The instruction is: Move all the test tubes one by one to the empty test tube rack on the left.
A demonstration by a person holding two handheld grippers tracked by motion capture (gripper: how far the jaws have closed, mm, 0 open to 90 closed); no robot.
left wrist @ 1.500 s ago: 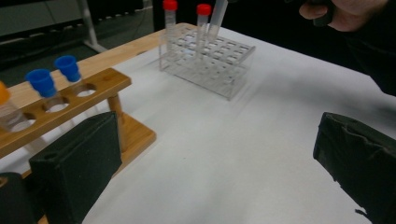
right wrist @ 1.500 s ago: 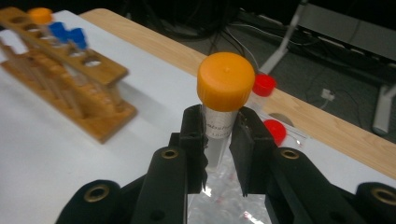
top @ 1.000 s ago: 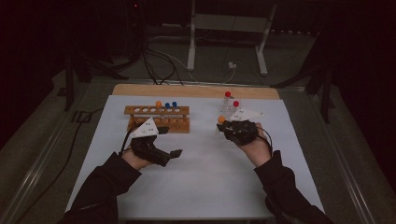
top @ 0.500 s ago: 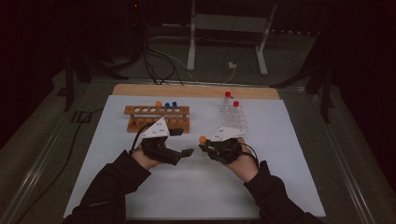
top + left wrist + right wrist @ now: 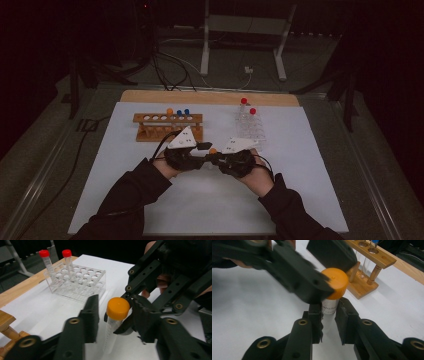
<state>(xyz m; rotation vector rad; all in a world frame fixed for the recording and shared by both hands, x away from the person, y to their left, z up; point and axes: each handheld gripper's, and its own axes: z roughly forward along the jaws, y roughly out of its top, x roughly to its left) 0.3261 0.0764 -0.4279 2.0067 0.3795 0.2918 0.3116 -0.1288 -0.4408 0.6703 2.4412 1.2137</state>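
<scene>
High view | right hand-held gripper (image 5: 214, 159) clamps orange-capped tube (image 5: 213, 151) | left hand-held gripper (image 5: 206, 150) closing around cap | mid-mat

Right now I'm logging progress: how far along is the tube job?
Done: three capped tubes stand in the wooden rack, two red-capped ones in the clear rack. In hand: the right claw grips the orange-capped tube by its body, while the left claw has just been closing around its cap. Left: it is not yet in either rack.

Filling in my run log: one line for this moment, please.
right hand-held gripper: shut on orange-capped tube | left hand-held gripper: jaws just closing around orange cap, contact unclear
</scene>
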